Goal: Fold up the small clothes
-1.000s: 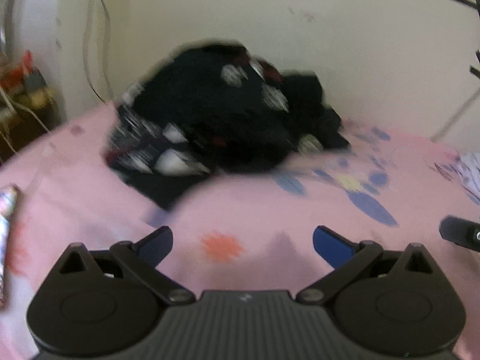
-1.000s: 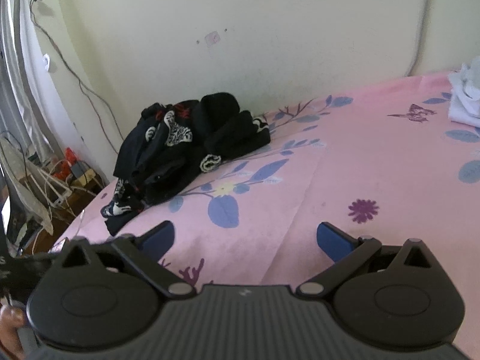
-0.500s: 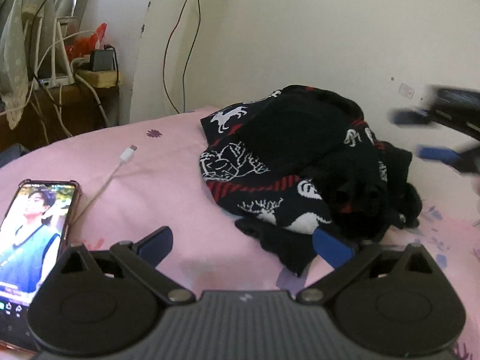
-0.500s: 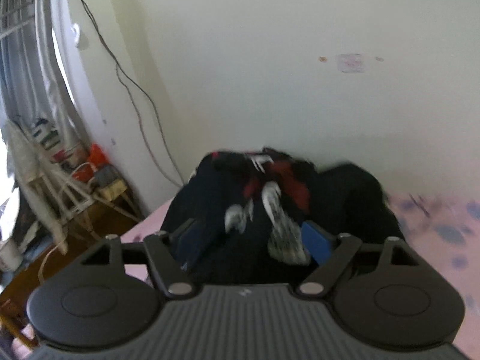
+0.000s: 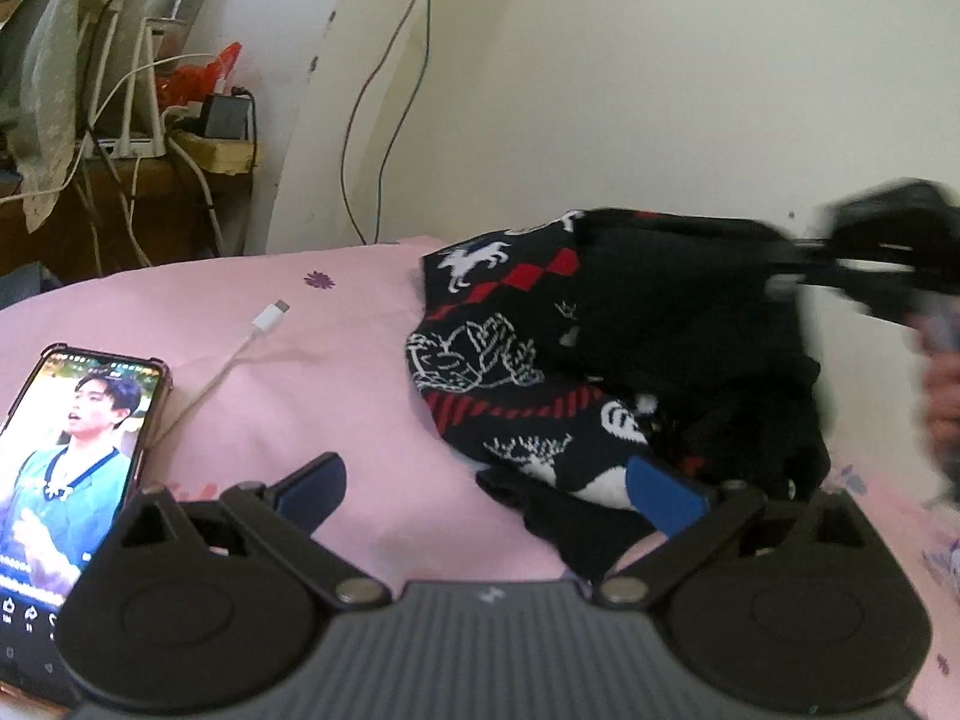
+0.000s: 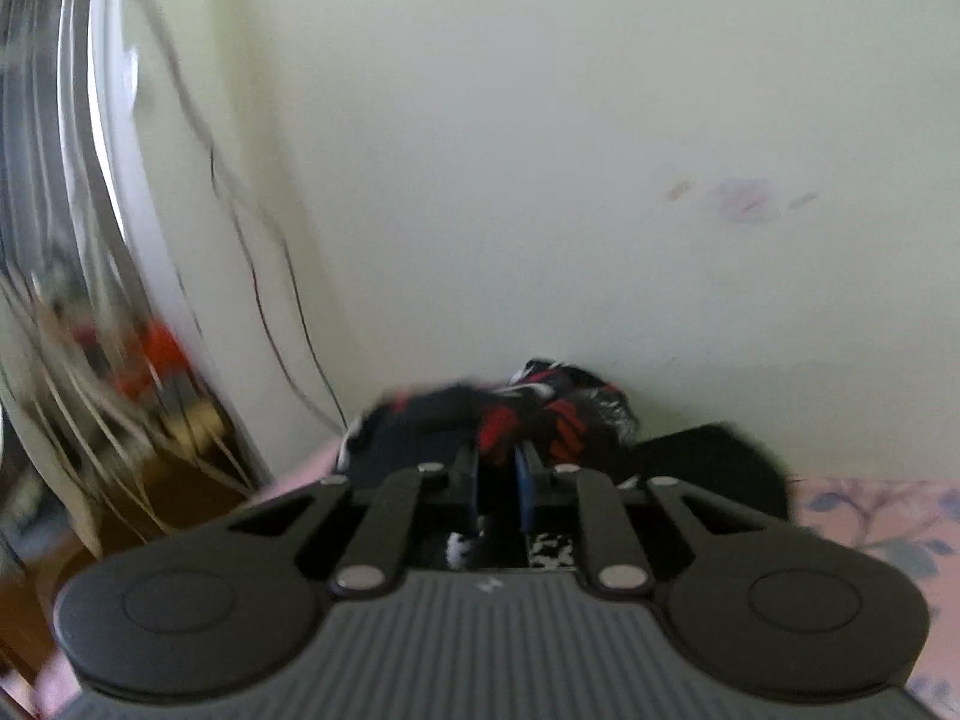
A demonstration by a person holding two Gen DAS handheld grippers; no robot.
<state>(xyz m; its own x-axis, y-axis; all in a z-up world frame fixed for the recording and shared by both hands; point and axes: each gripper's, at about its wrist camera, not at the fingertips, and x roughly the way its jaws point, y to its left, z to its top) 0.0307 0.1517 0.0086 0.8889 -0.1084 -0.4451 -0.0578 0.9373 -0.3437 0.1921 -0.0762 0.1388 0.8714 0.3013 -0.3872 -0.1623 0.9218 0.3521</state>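
Right gripper (image 6: 498,480) just closed on clothes pile (image 5: 600,372) — pile's axis unclear

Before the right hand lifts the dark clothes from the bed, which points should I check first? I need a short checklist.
1. Right gripper has just been closing on the dark clothes; cloth between fingers: ok.
2. One garment only gripped: cannot tell.
3. Left gripper open, holding nothing: ok.
4. Phone lies apart from the pile: ok.
5. Charging cable free of the clothes: ok.
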